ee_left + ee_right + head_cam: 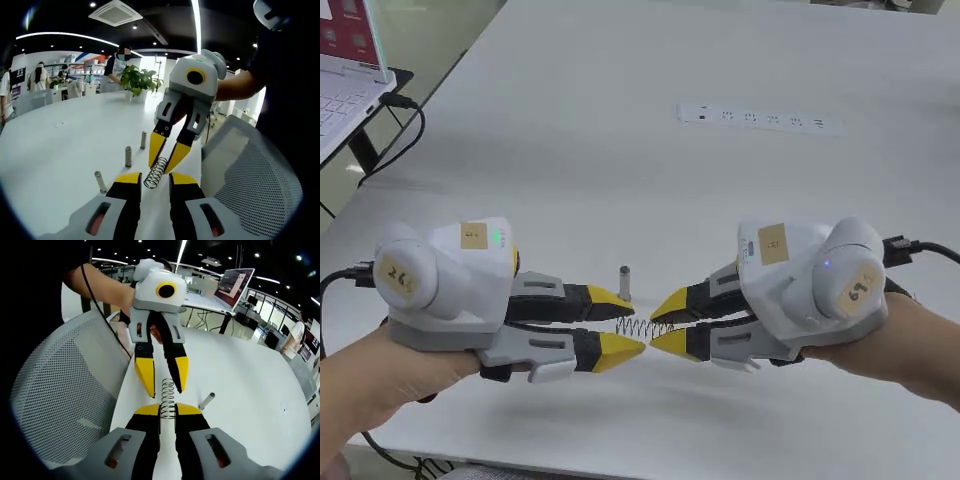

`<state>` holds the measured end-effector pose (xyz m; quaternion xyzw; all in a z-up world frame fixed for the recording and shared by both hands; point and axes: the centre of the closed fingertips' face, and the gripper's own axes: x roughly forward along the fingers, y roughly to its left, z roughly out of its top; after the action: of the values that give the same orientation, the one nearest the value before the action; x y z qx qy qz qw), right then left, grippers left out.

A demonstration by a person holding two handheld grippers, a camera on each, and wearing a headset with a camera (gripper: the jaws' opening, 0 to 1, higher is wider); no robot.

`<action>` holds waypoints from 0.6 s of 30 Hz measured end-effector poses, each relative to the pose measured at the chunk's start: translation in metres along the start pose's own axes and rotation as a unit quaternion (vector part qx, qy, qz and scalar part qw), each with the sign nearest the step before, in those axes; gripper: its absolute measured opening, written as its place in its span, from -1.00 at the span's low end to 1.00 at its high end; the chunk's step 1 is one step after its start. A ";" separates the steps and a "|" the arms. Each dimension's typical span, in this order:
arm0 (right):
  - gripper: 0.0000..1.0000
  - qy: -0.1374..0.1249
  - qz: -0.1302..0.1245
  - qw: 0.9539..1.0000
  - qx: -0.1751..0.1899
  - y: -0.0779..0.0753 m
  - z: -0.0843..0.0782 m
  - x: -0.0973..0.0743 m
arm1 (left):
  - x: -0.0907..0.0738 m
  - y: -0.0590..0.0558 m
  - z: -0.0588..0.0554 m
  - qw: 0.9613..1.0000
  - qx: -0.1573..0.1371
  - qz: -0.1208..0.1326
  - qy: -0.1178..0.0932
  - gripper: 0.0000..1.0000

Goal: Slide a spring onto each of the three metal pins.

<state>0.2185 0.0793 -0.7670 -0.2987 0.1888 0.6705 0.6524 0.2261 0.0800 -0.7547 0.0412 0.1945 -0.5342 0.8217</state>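
A small steel spring (638,327) hangs just above the white table (620,180), between the two grippers' yellow tips. My right gripper (653,329) is shut on one end of the spring (168,397). Facing it, my left gripper (638,324) is open, with the spring's other end (155,173) between its jaws and untouched. A bare metal pin (625,282) stands upright just behind the tips. In the left gripper view that bare pin (100,181) is nearest, and beyond it stand two pins wearing springs (128,156) (143,140).
A white power strip (760,118) lies at the far middle of the table. An open laptop (345,60) sits on a side stand at the left with a black cable (405,130). A grey mesh chair (250,180) is at the table's near edge.
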 end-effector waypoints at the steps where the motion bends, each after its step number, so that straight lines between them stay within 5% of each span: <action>1: -0.86 -0.001 0.001 1.000 -0.001 0.000 0.000 0.000 | 0.000 0.000 0.000 1.000 0.000 -0.001 0.000 -0.73; 18: -0.86 -0.013 0.008 1.000 -0.007 0.001 0.003 -0.002 | -0.003 0.002 0.002 1.000 0.006 -0.004 -0.001 -0.89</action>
<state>0.2167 0.0800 -0.7635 -0.2928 0.1781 0.6811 0.6471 0.2268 0.0830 -0.7524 0.0451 0.1903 -0.5386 0.8195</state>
